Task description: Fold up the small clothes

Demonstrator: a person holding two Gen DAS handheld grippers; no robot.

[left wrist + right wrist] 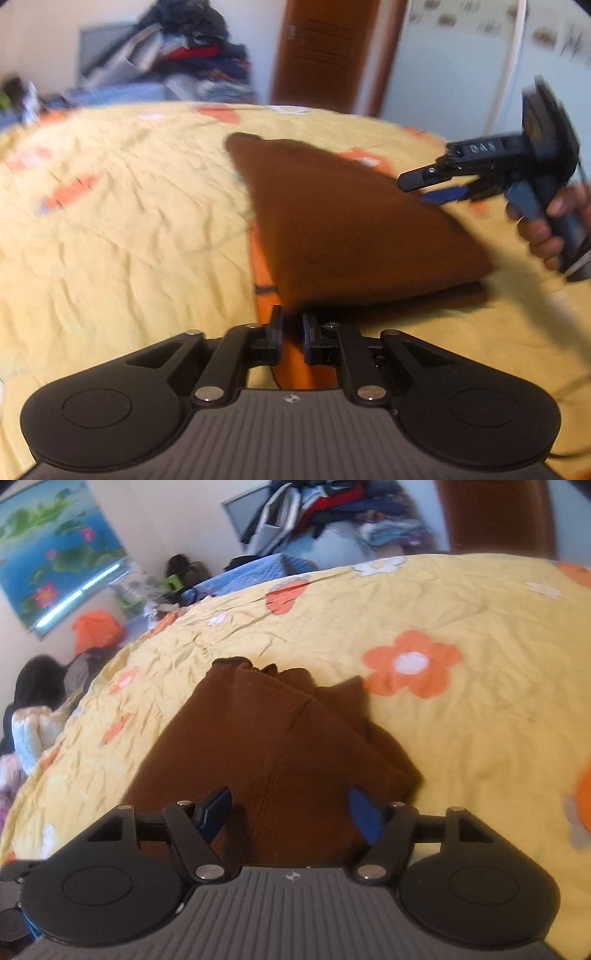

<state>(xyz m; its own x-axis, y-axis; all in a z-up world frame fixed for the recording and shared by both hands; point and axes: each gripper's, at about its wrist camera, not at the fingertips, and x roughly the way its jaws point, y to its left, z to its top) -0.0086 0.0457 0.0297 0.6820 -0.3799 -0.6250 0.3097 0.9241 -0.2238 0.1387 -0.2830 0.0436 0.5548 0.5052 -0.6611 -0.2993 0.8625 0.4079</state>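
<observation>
Right wrist | brown garment (266,746) folded, layered | right fingers (364,814) spread, empty

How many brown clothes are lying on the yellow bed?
1: a folded brown garment lies mid-bed on the yellow flowered sheet, just ahead of both grippers. More could be hidden in the far clothes pile.

We are holding the left gripper (292,325) angled downward with its jaws nearly closed, and the right gripper (290,812), gripped by our right hand (546,229), with jaws standing wide apart.
</observation>
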